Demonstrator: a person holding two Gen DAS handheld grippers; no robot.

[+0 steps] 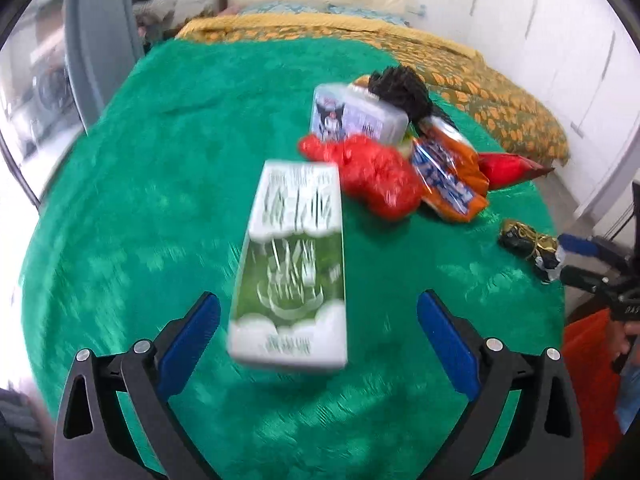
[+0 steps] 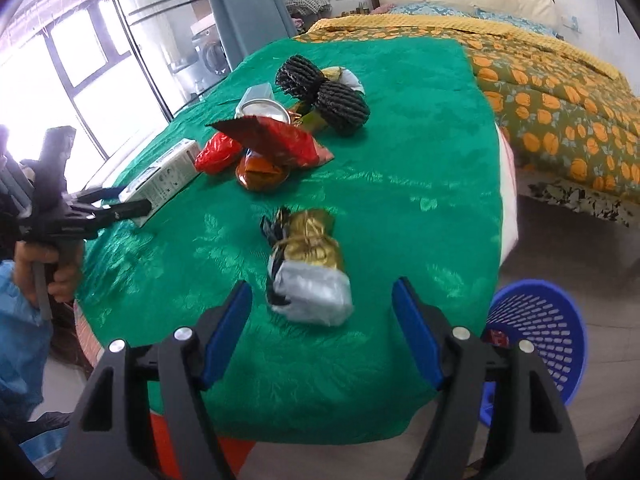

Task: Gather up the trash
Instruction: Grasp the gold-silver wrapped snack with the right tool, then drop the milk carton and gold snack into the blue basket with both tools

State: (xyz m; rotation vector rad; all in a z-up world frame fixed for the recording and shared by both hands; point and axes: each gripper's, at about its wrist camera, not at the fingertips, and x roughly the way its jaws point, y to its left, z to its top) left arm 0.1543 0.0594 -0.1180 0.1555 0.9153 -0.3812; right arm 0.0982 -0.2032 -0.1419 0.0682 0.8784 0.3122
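Two tongs hang over a green-covered bench (image 2: 420, 160): the left tongs (image 1: 318, 340) stand spread with a green-and-white carton (image 1: 294, 264) between the pads, not pressed, and the right tongs (image 2: 322, 328) stand spread just short of a gold-and-silver wrapper (image 2: 310, 264). Farther back lies a pile of trash: red bag (image 1: 376, 172), orange packet (image 1: 448, 176), tin (image 2: 262, 110) and black netting (image 2: 324, 94). A blue basket (image 2: 540, 332) stands on the floor beside the bench.
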